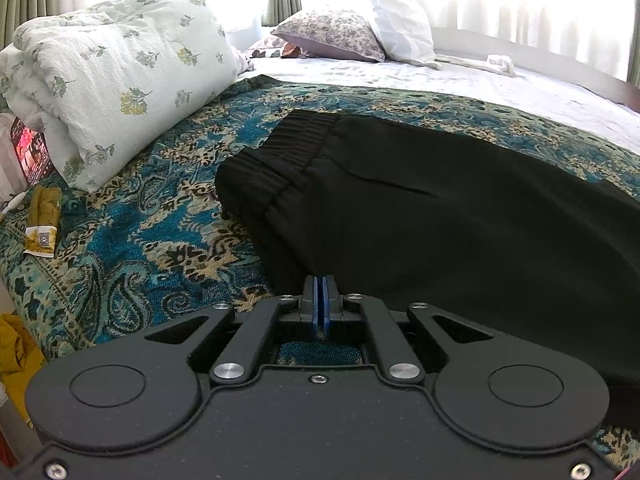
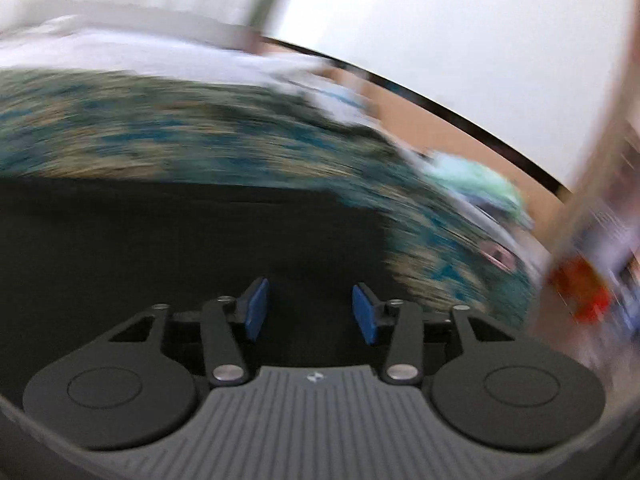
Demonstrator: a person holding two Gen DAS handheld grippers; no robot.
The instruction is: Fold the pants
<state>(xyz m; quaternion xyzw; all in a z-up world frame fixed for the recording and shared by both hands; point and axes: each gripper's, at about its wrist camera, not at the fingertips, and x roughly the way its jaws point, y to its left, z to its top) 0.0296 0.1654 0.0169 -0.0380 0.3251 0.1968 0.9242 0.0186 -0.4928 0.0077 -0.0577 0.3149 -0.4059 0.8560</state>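
Black pants (image 1: 440,208) lie on the blue paisley bedspread (image 1: 160,240), with the elastic waistband (image 1: 280,152) toward the upper left. My left gripper (image 1: 320,280) is shut with its blue pads together at the pants' near edge; I cannot tell whether it pinches cloth. In the blurred right wrist view the pants (image 2: 180,240) fill the lower left. My right gripper (image 2: 310,304) is open and empty, its blue pads (image 2: 256,308) apart just above the black cloth.
A rolled floral quilt (image 1: 120,72) lies at the left of the bed, pillows (image 1: 340,36) at the back. A yellow packet (image 1: 42,220) lies near the left edge. The right wrist view shows the bed's right edge and a turquoise cloth (image 2: 480,184).
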